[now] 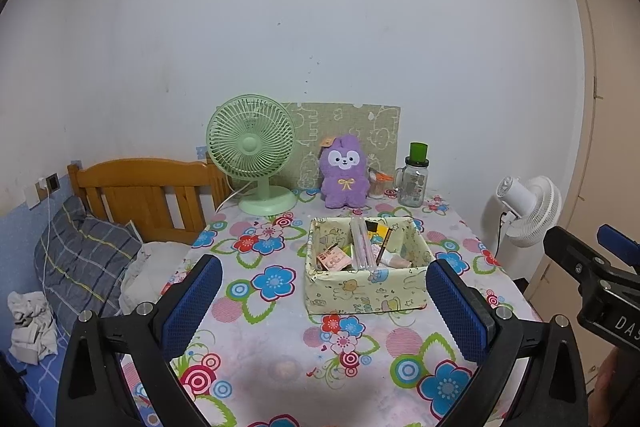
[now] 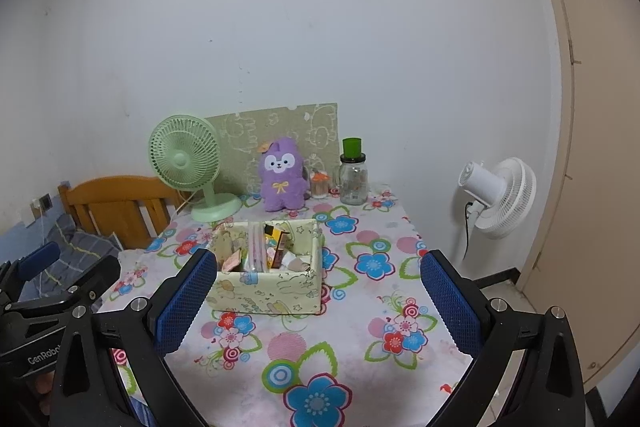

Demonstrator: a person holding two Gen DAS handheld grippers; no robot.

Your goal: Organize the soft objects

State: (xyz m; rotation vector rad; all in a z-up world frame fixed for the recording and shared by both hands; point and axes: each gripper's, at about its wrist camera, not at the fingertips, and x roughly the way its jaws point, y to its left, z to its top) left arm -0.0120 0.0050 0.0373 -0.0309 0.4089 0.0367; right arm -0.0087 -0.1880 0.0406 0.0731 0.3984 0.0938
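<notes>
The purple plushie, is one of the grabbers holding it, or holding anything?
Nothing is held. The left gripper and right gripper are both open and empty above the table. The purple plushie sits untouched at the back by the wall.

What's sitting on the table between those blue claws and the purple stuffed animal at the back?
A fabric box full of small items stands between the open left gripper and the purple plush. The right wrist view shows the same for the right gripper.

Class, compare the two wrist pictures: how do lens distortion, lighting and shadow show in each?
Left wrist view: fisheye bows the door frame, corners vignette black, light flat, a soft shadow on the tablecloth. Right wrist view: the door curves likewise, dark corners, even dim light; the purple plush is sharp enough.
</notes>
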